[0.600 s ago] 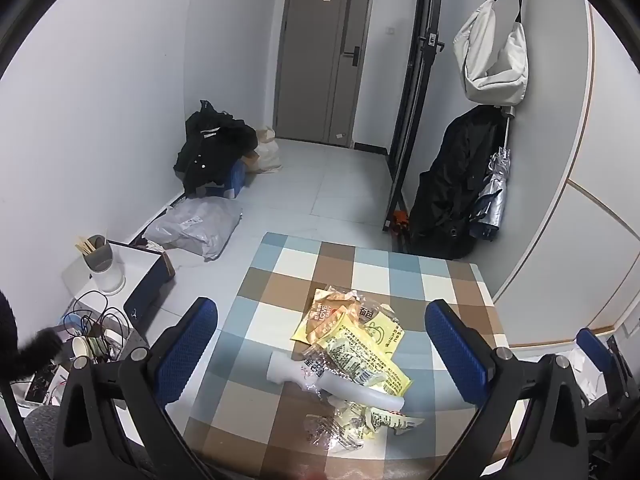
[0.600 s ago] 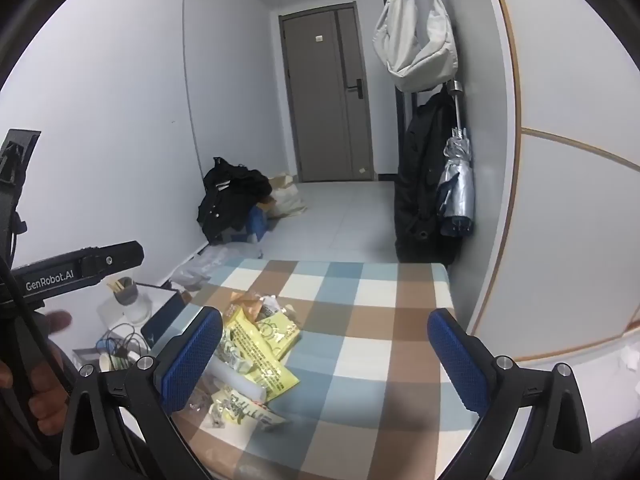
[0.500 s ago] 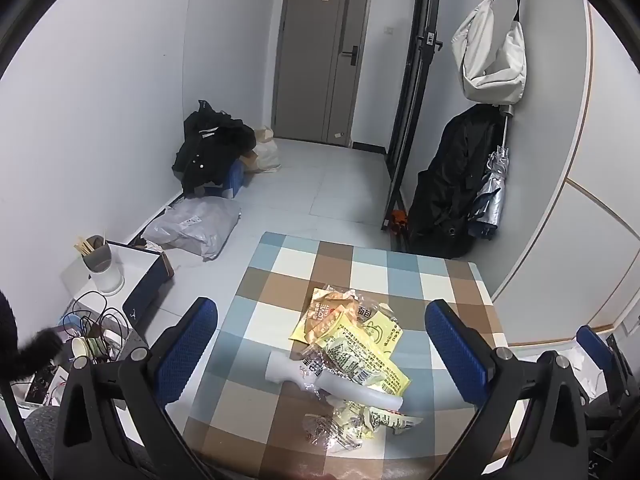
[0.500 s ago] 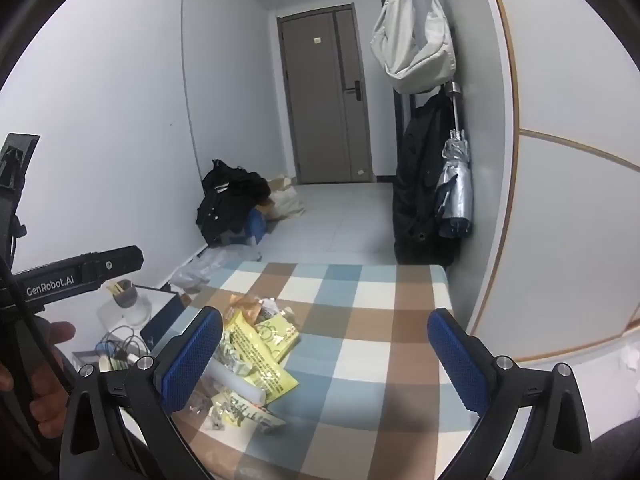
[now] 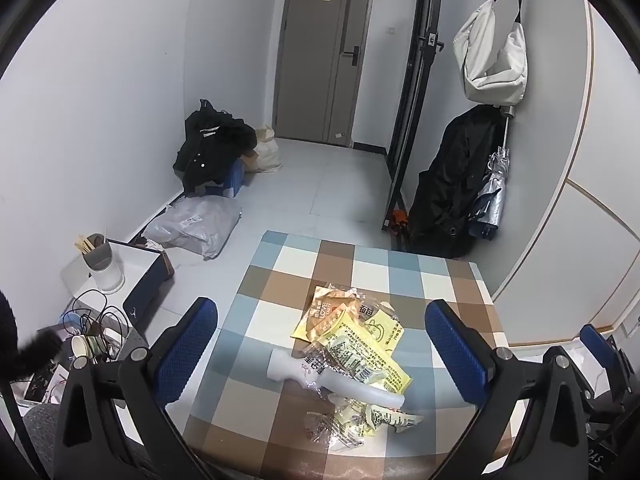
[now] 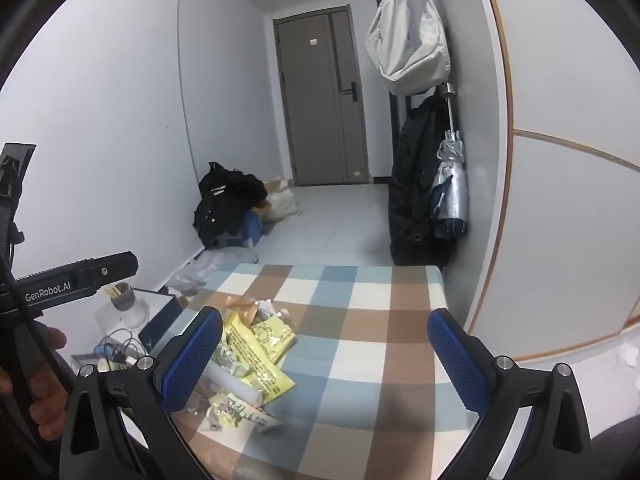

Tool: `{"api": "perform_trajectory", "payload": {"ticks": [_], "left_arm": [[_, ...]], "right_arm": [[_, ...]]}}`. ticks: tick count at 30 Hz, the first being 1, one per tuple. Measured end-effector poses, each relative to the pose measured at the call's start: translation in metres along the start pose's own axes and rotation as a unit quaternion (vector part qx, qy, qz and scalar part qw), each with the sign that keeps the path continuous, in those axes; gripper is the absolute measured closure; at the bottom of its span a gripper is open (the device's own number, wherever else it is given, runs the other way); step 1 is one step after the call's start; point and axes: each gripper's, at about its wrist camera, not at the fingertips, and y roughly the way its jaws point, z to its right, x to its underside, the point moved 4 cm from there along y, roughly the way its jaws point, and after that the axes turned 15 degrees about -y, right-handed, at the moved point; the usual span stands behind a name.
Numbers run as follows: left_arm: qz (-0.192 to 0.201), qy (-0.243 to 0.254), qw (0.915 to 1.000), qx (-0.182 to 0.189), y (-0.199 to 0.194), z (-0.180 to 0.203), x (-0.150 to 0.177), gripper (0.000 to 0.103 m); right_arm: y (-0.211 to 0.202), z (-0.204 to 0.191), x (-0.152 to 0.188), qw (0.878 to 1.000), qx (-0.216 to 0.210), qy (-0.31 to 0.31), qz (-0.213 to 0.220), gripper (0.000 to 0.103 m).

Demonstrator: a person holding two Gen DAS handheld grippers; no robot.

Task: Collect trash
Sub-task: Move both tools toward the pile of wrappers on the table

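Observation:
A heap of trash lies on the checkered table (image 5: 280, 264) (image 6: 360, 312): yellow and orange snack wrappers (image 5: 360, 344) (image 6: 256, 352), a white crumpled tube-like bag (image 5: 340, 380) (image 6: 236, 384) and clear torn plastic (image 5: 340, 432). My left gripper (image 5: 320, 352) hovers above the near part of the table, open wide, with the heap showing between its blue pads but apart from them. My right gripper (image 6: 324, 360) is also open and empty; the heap lies by its left finger (image 6: 192, 356).
Left of the table a white box (image 5: 132, 268) holds a cup of sticks (image 5: 100, 260), with cables beside. On the floor lie a grey parcel bag (image 5: 196, 228) and black clothes (image 5: 216, 148). A black coat, an umbrella (image 5: 492, 196) and a white bag (image 5: 492, 64) hang at right.
None of the trash has moved. The right wrist view has shifted slightly, with the door and table sitting a little differently; both grippers stay open.

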Motion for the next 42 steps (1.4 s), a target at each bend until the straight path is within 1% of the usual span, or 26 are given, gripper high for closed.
{"api": "perform_trajectory", "payload": {"ticks": [6,16,28,42], "left_arm": [[-0.008,-0.008,0.9999,-0.001,0.0016,-0.0030,0.0011,0.001],[-0.007,-0.006,1.0000,0.000,0.0026,-0.0038,0.0046,0.001],[-0.005,-0.007,1.0000,-0.002,0.0028,-0.0060,0.0068,0.001],[-0.009,-0.008,0.9999,-0.005,0.0029,-0.0091,0.0081,0.001]], "right_arm": [[-0.0006,0.0004,0.0005,1.000,0.003,0.002,-0.001,0.000],[-0.0013,0.0014,0.0018,1.000,0.000,0.006,0.000,0.000],[-0.0041,0.0002,0.0023,1.000,0.008,0.004,0.004,0.000],[-0.0055,0.0033,0.0022,1.000,-0.002,0.018,0.005,0.000]]}}
